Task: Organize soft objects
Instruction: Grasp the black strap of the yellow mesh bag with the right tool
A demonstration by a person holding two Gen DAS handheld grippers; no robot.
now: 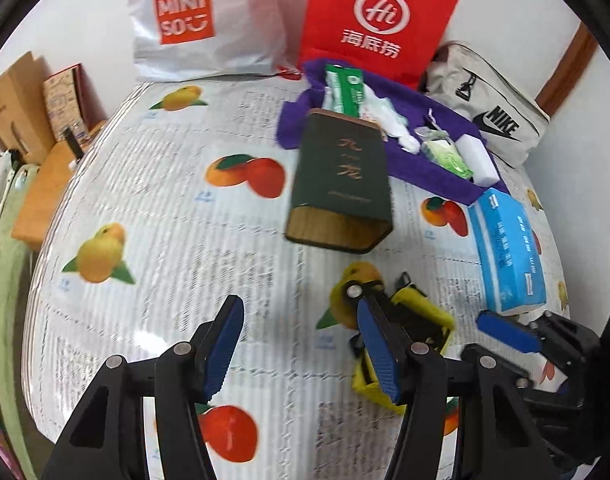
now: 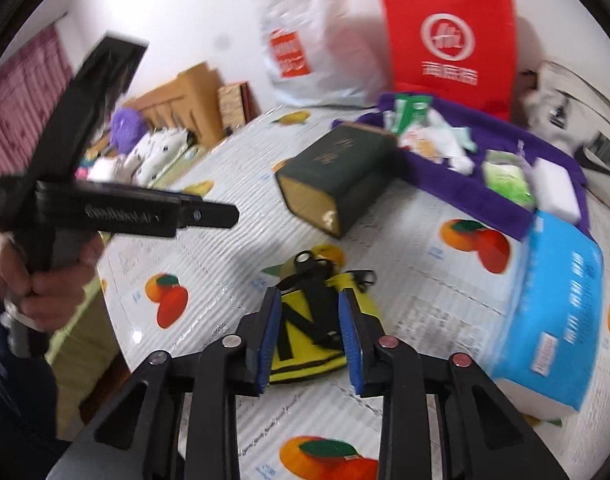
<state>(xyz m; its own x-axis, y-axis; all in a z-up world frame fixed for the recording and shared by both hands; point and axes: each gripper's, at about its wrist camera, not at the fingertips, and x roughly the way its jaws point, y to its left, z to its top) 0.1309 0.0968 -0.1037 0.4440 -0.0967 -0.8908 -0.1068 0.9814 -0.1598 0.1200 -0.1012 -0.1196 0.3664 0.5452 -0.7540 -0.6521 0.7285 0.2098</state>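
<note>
R gripper straddled the yellow pouch, pads not visibly pressing.
L gripper hung open, empty; R needed to close squarely on fabric, clear of strap.

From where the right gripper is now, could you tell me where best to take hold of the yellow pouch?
Probably across the yellow pouch at its near, flat end, coming from above and the table's near edge. It lies flat between the right gripper pads, its black strap running away toward the far end, so the long side edges suit the pads.
</note>
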